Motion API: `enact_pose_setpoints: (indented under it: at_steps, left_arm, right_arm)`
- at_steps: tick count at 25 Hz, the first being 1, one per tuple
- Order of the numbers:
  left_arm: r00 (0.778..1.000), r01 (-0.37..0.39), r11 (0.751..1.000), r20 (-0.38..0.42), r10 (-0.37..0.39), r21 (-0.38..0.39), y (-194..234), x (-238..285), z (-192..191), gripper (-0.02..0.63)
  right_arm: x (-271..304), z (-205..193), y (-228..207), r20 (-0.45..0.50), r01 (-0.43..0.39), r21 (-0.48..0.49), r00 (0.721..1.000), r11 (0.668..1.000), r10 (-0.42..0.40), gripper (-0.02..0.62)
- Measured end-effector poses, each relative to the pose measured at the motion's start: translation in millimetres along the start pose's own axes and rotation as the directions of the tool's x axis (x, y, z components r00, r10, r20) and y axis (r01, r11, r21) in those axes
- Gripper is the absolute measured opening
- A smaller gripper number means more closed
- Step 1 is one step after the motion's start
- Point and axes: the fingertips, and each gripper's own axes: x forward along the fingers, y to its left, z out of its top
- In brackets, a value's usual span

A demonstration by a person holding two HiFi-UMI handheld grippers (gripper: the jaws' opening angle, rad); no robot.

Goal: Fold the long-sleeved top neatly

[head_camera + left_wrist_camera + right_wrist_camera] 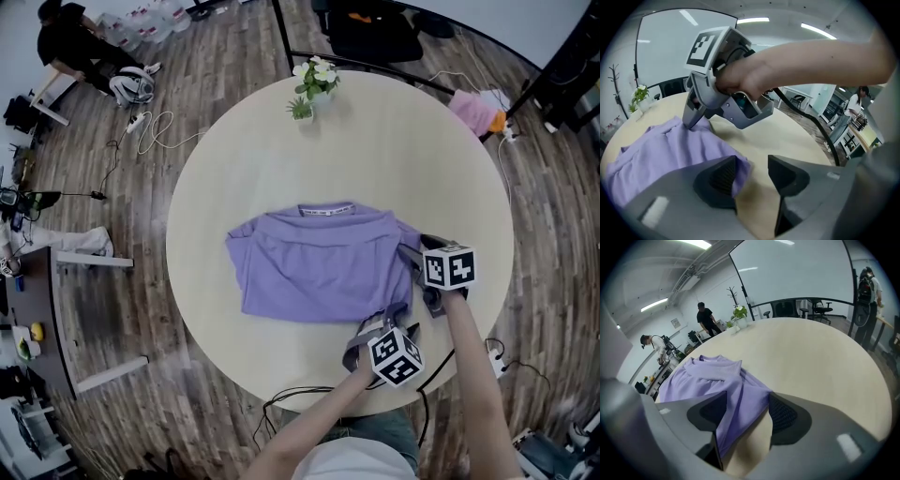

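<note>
Left gripper [752, 174]: jaws apart, a corner of the lilac top [670, 150] brushing one pad, nothing pinched.
Right gripper [746, 412]: jaws wide, a fold of the top lying loose between them, not clamped.
Top: partly folded, mid-table [394, 141], collar away from you.
Step, as judged: squaring the right-hand edge.
Next: you would close on the near hem corners and carry them evenly towards the collar.

The grey plastic left gripper [752, 174] and right gripper [746, 411] each bore a black-and-white marker cube [448, 266]; ribbed black pads [723, 174] lined their jaws.
</note>
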Motion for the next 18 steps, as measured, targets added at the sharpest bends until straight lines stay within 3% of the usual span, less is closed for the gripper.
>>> enact_pose_setpoints:
  at_steps: [3, 8, 14, 16, 17, 18]
  left_arm:
    - [0.999, -0.033, 0.999, -0.039, 0.033, 0.004, 2.0, 8.5, -6.8, 0.214]
    - [0.989, -0.125, 0.991, -0.077, 0.128, 0.049, 7.3, 16.4, -9.0, 0.198]
    - [0.985, -0.146, 0.986, -0.076, 0.152, 0.074, 6.0, 17.5, -9.1, 0.169]
    - [0.984, -0.162, 0.985, -0.066, 0.165, 0.059, 9.8, 16.3, -8.8, 0.128]
    - [0.982, -0.173, 0.984, -0.061, 0.176, 0.051, 13.1, 15.2, -8.5, 0.067]
    - [0.982, -0.176, 0.983, -0.057, 0.179, 0.043, 15.5, 14.5, -8.4, 0.047]
  right_arm:
    - [4.0, -1.8, -1.6, -0.014, 0.028, -0.013, 1.000, 1.000, -0.028, 0.306]
    - [7.9, -3.1, -4.9, -0.026, 0.100, -0.112, 0.994, 0.989, -0.103, 0.260]
    - [11.1, -3.9, 4.0, -0.019, 0.082, -0.156, 0.996, 0.984, -0.086, 0.170]
    - [10.7, -4.1, 4.8, -0.015, 0.069, -0.142, 0.997, 0.987, -0.072, 0.154]
    - [10.2, -4.1, 4.9, -0.013, 0.062, -0.131, 0.998, 0.989, -0.064, 0.145]
    - [9.8, -4.3, 5.0, -0.012, 0.055, -0.119, 0.998, 0.991, -0.057, 0.127]
